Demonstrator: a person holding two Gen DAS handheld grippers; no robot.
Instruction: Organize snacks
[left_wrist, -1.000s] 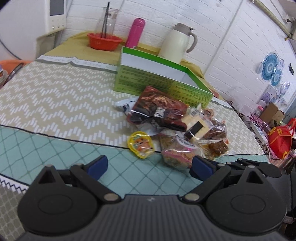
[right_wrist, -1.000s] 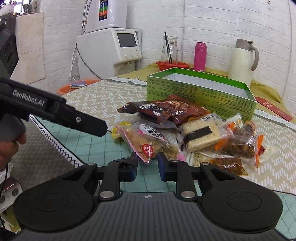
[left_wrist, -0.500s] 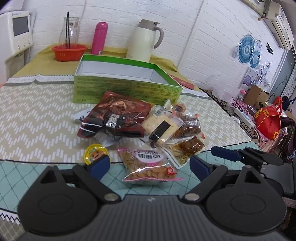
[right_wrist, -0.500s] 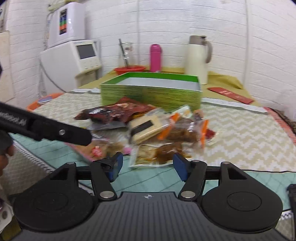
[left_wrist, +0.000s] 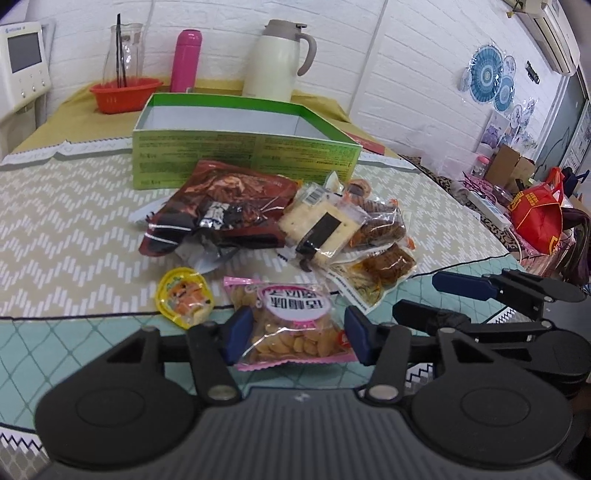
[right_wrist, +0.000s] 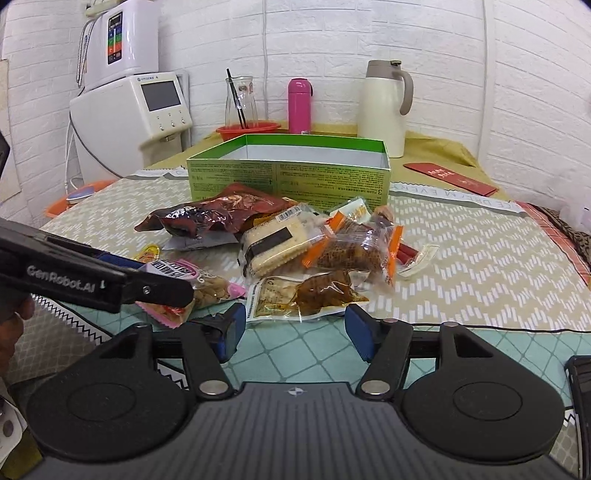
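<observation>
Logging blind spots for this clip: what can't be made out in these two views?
- Green box floor: near wall hides it, both views.
- Whether the left gripper pads, which have just been closing, press the pink nut packet: unclear, left view.
- Nut packet, right view: the left gripper covers most.
- Red pouch print: too blurred.

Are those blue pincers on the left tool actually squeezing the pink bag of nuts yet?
Cannot tell. In the left wrist view the left gripper, jaws just closing, flanks the pink nut bag; its pads sit at the bag's edges, with neither contact nor gap plain.
</observation>
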